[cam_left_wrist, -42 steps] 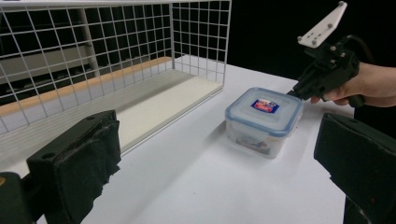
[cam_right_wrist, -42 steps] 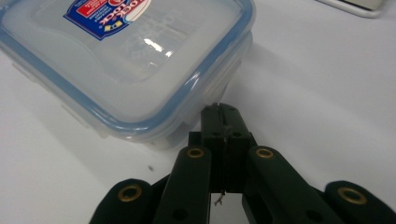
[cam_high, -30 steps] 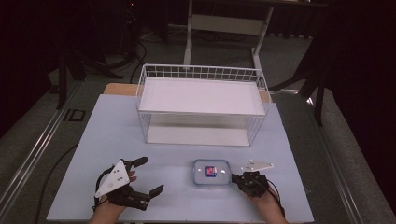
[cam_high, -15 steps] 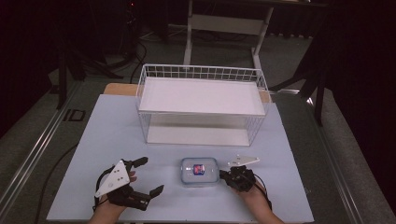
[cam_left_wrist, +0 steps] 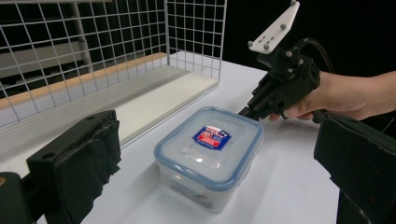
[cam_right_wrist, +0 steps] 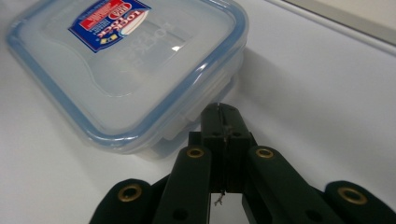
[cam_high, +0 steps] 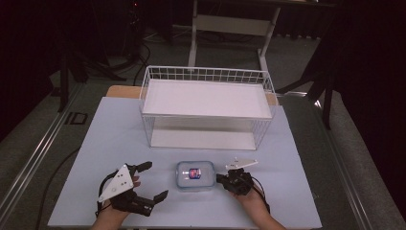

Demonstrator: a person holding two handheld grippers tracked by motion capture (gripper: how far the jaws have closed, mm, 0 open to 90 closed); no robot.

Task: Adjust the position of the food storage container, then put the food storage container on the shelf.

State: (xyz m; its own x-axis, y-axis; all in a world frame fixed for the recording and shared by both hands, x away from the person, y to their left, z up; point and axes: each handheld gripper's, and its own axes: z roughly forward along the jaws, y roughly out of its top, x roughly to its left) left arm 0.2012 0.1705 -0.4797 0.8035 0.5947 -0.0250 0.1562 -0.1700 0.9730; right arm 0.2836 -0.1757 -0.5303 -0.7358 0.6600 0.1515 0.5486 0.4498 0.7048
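Right gripper (cam_right_wrist: pixel 219 114): jaws pressed together, nothing between them, tips at the side edge of the clear blue-rimmed lidded container (cam_high: pixel 194 174); left gripper (cam_high: pixel 152 181): jaws spread wide, empty, beside the container; container on the tabletop (cam_high: pixel 110 139), in front of the white wire basket (cam_high: pixel 207 111).

The wire basket (cam_high: pixel 207 108) blocks the far middle of the table (cam_high: pixel 110 143). The little box (cam_high: pixel 195 175) sits near the front edge, between the left gripper (cam_high: pixel 152 181) and the right gripper (cam_high: pixel 221 179). The table's left and right sides have open room.
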